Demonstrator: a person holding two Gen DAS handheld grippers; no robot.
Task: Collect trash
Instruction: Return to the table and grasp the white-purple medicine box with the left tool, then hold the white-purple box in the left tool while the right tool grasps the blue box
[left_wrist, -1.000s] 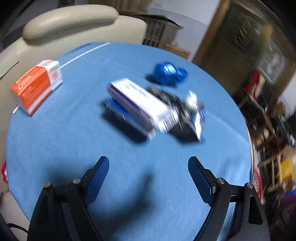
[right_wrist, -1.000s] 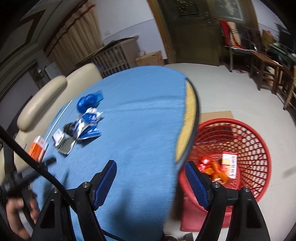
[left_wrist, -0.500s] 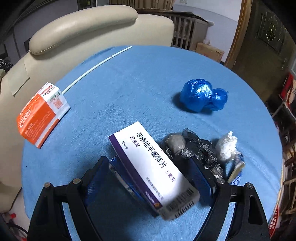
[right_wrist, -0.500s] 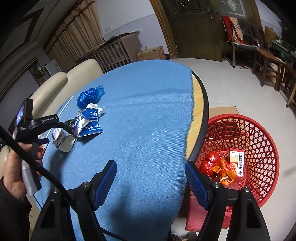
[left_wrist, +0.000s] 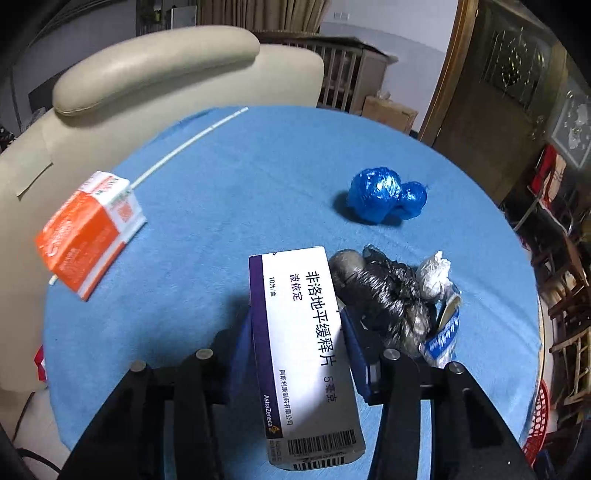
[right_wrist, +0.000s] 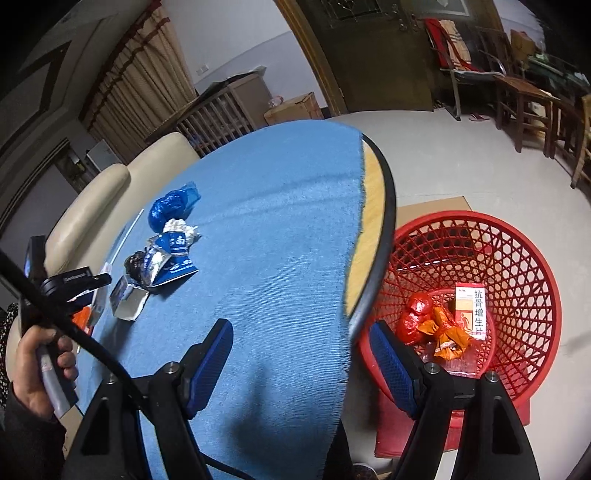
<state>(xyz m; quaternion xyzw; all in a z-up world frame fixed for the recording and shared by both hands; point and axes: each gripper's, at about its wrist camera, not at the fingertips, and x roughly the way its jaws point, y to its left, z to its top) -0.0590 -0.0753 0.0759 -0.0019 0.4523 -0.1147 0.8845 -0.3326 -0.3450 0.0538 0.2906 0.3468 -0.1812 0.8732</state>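
Blue cloth (left_wrist: 229, 177) covered the round table, where the left gripper (left_wrist: 295, 343) had its 2 fingers closed on the white medicine box (left_wrist: 303, 354), probably for the red basket (right_wrist: 524, 258) beside the table, while the right gripper (right_wrist: 301, 363) waited open above the table edge.

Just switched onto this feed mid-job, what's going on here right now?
A person is clearing trash off a blue-clothed table. The left gripper has closed on a white and purple medicine box. The right gripper hangs open and empty at the table edge, above a red basket that already holds some trash. An orange box, a blue wad and a pile of crumpled wrappers remain on the table.
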